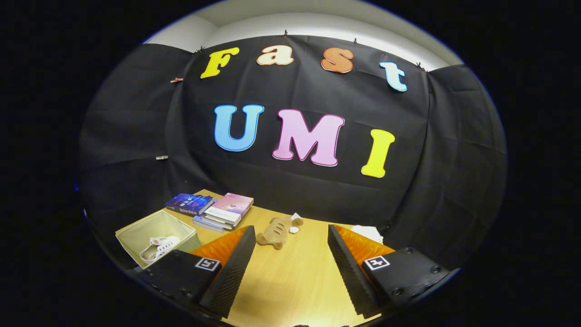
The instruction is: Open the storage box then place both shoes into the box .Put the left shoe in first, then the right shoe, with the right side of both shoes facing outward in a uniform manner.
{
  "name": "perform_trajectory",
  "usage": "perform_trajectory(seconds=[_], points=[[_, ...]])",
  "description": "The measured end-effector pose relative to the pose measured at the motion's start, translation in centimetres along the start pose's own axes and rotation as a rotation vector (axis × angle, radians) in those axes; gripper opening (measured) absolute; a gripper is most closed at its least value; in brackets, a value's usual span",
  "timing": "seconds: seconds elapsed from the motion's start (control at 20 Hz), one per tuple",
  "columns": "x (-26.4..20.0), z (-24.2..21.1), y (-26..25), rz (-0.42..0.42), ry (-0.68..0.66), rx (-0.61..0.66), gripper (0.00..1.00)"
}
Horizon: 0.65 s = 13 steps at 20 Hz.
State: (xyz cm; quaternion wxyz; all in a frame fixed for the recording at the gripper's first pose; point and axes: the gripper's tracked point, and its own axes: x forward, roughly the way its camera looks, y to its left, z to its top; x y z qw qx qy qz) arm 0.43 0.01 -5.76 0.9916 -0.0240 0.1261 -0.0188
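My gripper (290,268) is open over the wooden table (290,281), with nothing between its fingers. A tan clog-style shoe (275,231) lies on its side just beyond the fingertips, slightly left of the gap. Left of the left finger (229,272) stands an open pale cloth storage box (156,229). Inside it lies a white shoe (159,247). No lid can be seen on the box.
Stacked books (229,210) and a dark blue book (189,203) sit at the table's far left, behind the box. A small white piece (294,230) lies beside the tan shoe. Something white (367,232) peeks out past the right finger. Black cloth walls close the booth.
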Motion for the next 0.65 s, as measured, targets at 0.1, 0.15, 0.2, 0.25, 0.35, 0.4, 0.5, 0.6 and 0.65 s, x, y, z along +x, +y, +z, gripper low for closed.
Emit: perform_trajectory(seconds=[0.1, 0.15, 0.2, 0.25, 0.35, 0.4, 0.5, 0.6, 0.65], points=[[-0.6, 0.2, -0.3, 0.002, -0.014, 0.013, 0.99], [-1.1, 0.1, -0.4, -0.001, -0.018, 0.021, 0.99], [-1.3, -0.1, -0.6, -0.006, -0.022, 0.026, 0.99], [-1.6, -0.2, -0.8, -0.010, -0.024, 0.029, 0.99], [-2.0, -0.6, -0.9, -0.008, -0.020, 0.033, 0.99], [-2.0, -0.6, -0.9, -0.004, -0.018, 0.034, 0.99], [-2.0, -0.5, -1.0, 0.001, -0.016, 0.038, 0.99], [-1.9, -0.4, -1.0, 0.004, -0.017, 0.044, 0.99], [-1.9, -0.4, -1.1, 0.004, -0.017, 0.042, 0.99]])
